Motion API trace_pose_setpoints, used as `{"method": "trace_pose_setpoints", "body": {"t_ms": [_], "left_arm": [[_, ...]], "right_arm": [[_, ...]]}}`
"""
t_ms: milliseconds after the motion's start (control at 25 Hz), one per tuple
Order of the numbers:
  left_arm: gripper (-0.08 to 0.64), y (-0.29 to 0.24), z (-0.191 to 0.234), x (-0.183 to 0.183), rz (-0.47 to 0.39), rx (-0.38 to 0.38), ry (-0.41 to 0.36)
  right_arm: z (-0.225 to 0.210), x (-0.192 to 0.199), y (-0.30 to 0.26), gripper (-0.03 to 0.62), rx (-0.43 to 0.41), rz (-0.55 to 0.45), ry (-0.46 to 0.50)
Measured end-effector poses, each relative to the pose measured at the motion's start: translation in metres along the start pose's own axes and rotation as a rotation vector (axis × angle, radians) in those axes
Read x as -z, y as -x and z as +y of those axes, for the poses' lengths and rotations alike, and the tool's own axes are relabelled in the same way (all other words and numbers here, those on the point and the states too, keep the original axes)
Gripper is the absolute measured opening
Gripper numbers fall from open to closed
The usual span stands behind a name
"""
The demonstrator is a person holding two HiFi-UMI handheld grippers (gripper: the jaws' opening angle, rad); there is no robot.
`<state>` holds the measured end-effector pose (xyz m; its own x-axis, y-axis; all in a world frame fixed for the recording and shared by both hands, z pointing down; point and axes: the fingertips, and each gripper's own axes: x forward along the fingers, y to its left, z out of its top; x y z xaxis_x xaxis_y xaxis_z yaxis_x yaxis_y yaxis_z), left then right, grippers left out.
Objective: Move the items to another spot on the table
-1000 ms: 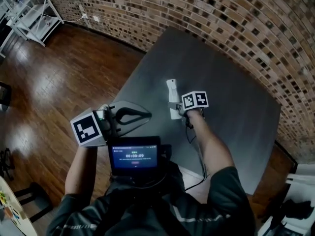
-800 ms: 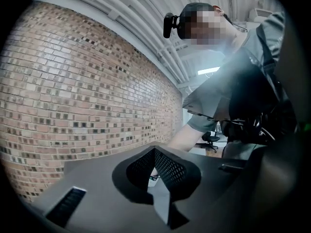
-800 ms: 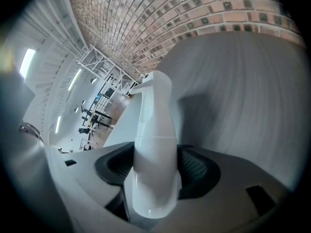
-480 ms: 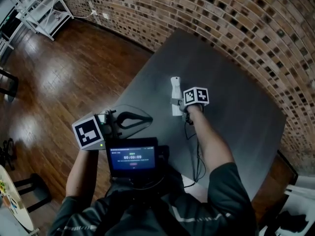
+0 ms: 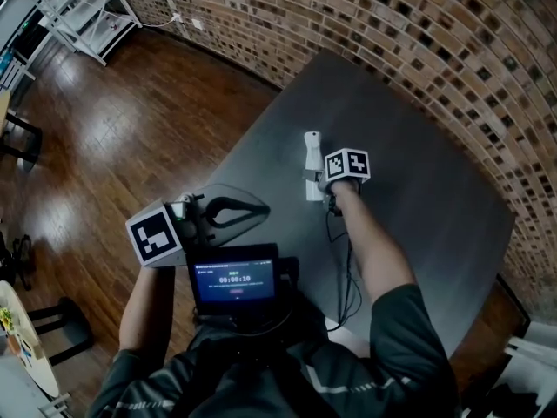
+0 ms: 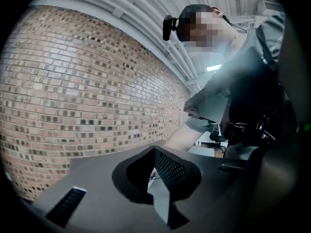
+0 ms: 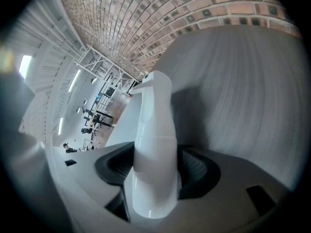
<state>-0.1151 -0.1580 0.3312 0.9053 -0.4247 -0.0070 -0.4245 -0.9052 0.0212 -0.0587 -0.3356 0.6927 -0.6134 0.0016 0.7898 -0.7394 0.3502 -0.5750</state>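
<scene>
A white spray bottle (image 5: pixel 311 157) is over the middle of the dark grey table (image 5: pixel 418 181). My right gripper (image 5: pixel 318 181) is shut on its body; in the right gripper view the bottle (image 7: pixel 154 130) fills the space between the dark pads (image 7: pixel 197 171), neck and nozzle pointing away. Whether it rests on the table or hangs just above it I cannot tell. My left gripper (image 5: pixel 261 207) hovers at the table's near left edge, open, with nothing between its fingers (image 6: pixel 167 171).
A brick wall (image 5: pixel 435 33) borders the table's far side. Wooden floor (image 5: pixel 113 146) lies to the left, with a white shelf rack (image 5: pixel 78 11) at the far left corner. A small screen (image 5: pixel 236 278) hangs at the person's chest and a cable (image 5: pixel 345 259) trails along the right forearm.
The right gripper and the bottle have shifted a little farther across the table. The left gripper has stayed open in the same place.
</scene>
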Motion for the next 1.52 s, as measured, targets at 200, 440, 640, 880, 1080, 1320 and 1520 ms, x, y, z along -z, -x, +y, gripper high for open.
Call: {"method": "trace_pose_setpoints", "body": {"t_ms": [200,440,640,880,1080,1320,1520], "left_arm": [[-0.003,0.015,0.015,0.005,0.01,0.02,0.013],[-0.003,0.048,0.044,0.007,-0.013,0.089,0.029],[-0.003,0.066,0.071,0.007,-0.03,0.144,0.037],[-0.003,0.07,0.08,0.016,-0.027,0.199,0.033],[-0.004,0.075,0.085,0.011,-0.028,0.215,0.03],[-0.003,0.081,0.088,0.007,-0.038,0.22,0.018],[-0.003,0.083,0.085,0.008,-0.03,0.228,0.014]], "right_arm": [[0.006,-0.008,-0.007,0.278,0.012,-0.012,-0.028],[0.005,-0.017,-0.009,0.278,0.059,-0.041,-0.101],[0.009,-0.022,-0.015,0.278,0.051,-0.053,-0.142],[0.004,-0.024,-0.015,0.279,0.042,-0.067,-0.183],[0.004,-0.024,-0.013,0.299,0.067,-0.09,-0.22],[0.0,-0.023,-0.01,0.365,0.101,-0.096,-0.233],[0.0,-0.023,-0.005,0.365,0.124,-0.12,-0.231]]}}
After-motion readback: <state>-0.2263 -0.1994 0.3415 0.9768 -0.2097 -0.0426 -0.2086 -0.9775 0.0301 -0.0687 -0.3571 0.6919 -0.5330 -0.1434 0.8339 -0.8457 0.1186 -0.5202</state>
